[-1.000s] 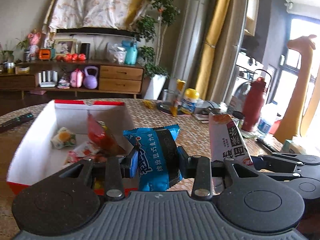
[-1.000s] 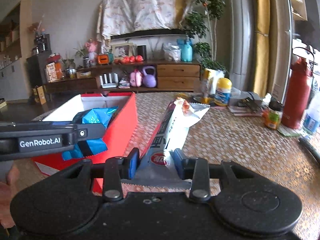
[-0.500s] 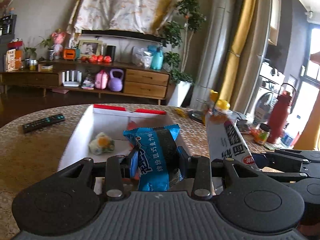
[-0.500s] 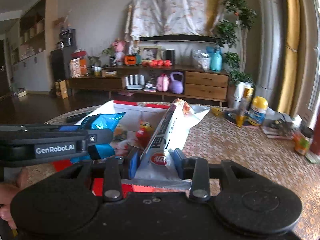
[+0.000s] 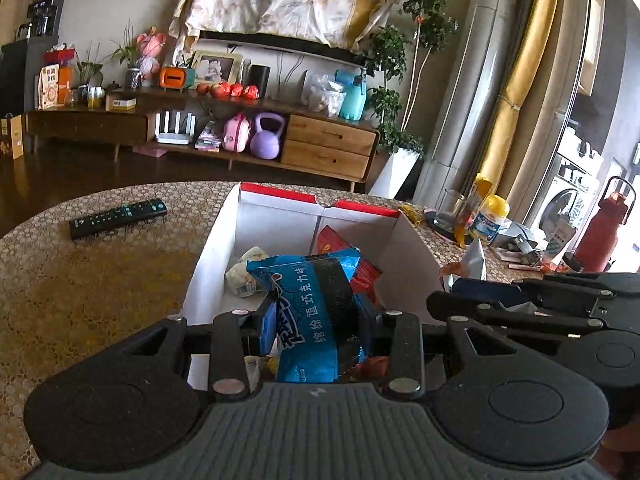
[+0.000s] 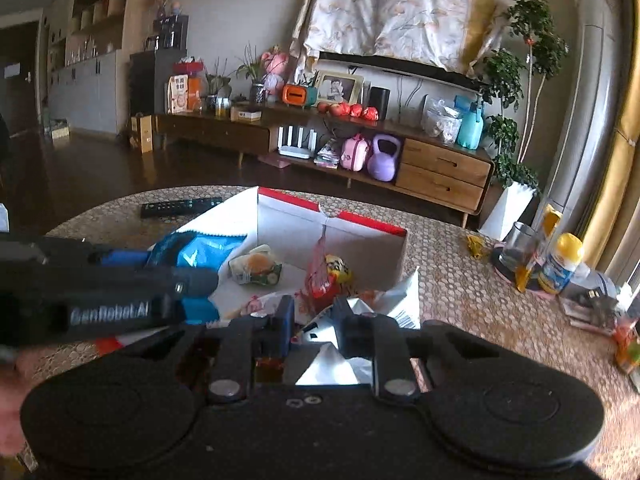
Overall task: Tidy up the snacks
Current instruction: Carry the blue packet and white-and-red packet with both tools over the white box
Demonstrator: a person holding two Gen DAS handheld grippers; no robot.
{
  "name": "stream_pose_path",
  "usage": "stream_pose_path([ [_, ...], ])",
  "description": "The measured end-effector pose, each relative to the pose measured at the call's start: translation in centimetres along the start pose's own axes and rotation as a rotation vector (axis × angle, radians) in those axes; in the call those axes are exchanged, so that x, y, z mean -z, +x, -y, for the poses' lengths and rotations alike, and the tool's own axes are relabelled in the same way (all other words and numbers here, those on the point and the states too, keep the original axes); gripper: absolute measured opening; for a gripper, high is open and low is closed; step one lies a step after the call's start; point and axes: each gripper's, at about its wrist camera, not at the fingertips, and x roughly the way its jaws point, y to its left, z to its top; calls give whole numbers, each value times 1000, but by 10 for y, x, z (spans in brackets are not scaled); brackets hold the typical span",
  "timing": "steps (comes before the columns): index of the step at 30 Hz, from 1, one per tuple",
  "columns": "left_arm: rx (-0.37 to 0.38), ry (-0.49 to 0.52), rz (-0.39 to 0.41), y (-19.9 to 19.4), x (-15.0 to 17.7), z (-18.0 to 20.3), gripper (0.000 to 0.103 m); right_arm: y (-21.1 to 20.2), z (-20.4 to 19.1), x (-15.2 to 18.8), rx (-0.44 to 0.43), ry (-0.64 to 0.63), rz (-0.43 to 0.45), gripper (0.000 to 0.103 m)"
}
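Note:
My left gripper [image 5: 316,316] is shut on a blue snack packet [image 5: 316,300], held upright over the near end of the red and white box [image 5: 280,224]. My right gripper [image 6: 316,316] is just to its right, at the box's near right corner. Its jaws are closing on the crumpled silver lower end of a white snack packet [image 6: 396,300], which leans to the right. From the left wrist view only the white packet's top [image 5: 476,258] shows above the right gripper [image 5: 448,294]. Inside the box [image 6: 352,220] lie a burger-print packet [image 6: 256,266] and a red net bag [image 6: 324,276].
A black remote [image 5: 118,218] lies on the table left of the box. At the table's right side stand a glass [image 5: 450,210], a yellow-capped bottle [image 5: 490,218] and a red flask [image 5: 600,232]. A person's hand [image 6: 8,400] shows at the lower left.
Both grippers have moved left over the box with their packets. The white packet has dropped from upright to a rightward lean, and the right jaws stand closer together.

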Motion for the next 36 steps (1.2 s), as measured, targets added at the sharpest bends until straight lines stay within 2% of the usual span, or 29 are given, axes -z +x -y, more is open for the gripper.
stream_pose_path([
  [4, 1, -1, -1, 3, -1, -1, 38, 6, 2, 5, -13, 6, -20, 15],
  [12, 8, -1, -7, 5, -1, -2, 38, 2, -1, 12, -22, -4, -9, 8],
  [17, 9, 0, -8, 7, 0, -3, 38, -2, -1, 15, -29, -3, -7, 7],
  [27, -5, -13, 0, 5, -1, -11, 38, 23, -15, -2, -69, -57, -21, 4],
  [36, -13, -23, -10, 10, -2, -19, 38, 33, -18, -26, -68, -95, 9, 4],
])
